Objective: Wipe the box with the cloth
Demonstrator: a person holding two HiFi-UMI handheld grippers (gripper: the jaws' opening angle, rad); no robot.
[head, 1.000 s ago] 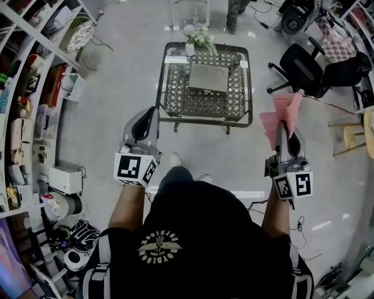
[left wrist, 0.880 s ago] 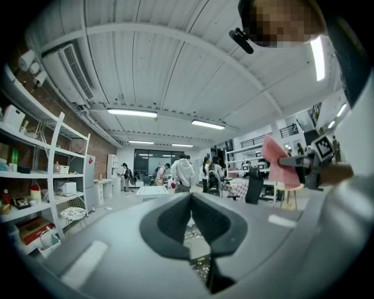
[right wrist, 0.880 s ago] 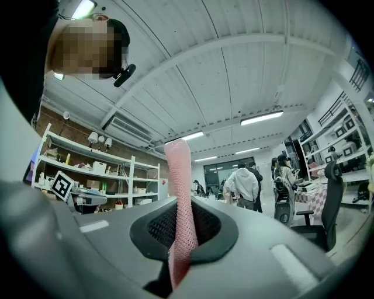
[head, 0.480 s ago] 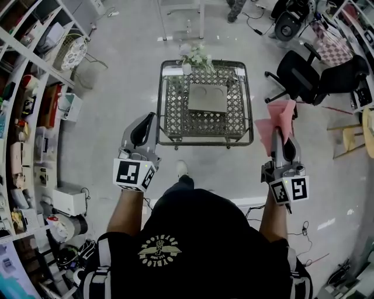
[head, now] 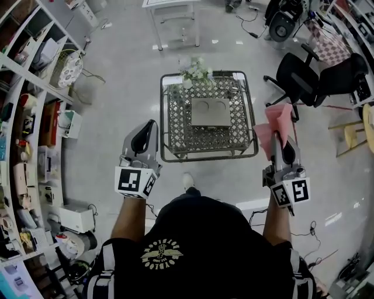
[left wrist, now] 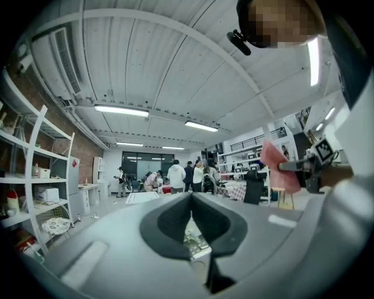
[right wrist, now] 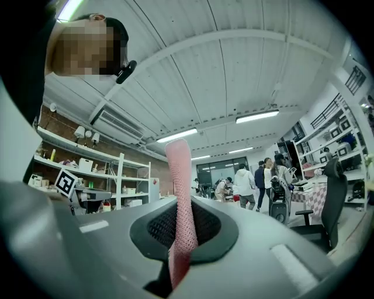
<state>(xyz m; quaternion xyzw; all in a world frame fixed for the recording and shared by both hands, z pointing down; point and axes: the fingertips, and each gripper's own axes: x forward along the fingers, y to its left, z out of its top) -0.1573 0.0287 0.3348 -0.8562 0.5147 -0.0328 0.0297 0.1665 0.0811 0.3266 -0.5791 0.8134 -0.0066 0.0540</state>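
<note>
A flat grey box point(head: 210, 112) with two round dents lies on a metal mesh table point(head: 180, 131) ahead of me. My left gripper point(head: 153, 124) is held in the air short of the table's near left corner, jaws shut with nothing between them point(left wrist: 190, 201). My right gripper point(head: 280, 135) hovers off the table's right side, shut on a pink cloth point(head: 274, 121) that stands up out of its jaws. In the right gripper view the cloth point(right wrist: 180, 193) rises as a narrow strip from between the shut jaws point(right wrist: 177, 230). The cloth point(left wrist: 279, 167) also shows at the right of the left gripper view.
A vase of flowers point(head: 195, 71) stands at the table's far edge. Loaded shelves point(head: 32, 122) run along the left. Black office chairs point(head: 307, 75) stand to the right, and a white table point(head: 172, 11) beyond. Several people point(right wrist: 257, 178) stand far off in the room.
The table and box have drawn lower in the head view, closer to both grippers. Both grippers keep their pose, and the pink cloth stays clamped in the right one.
</note>
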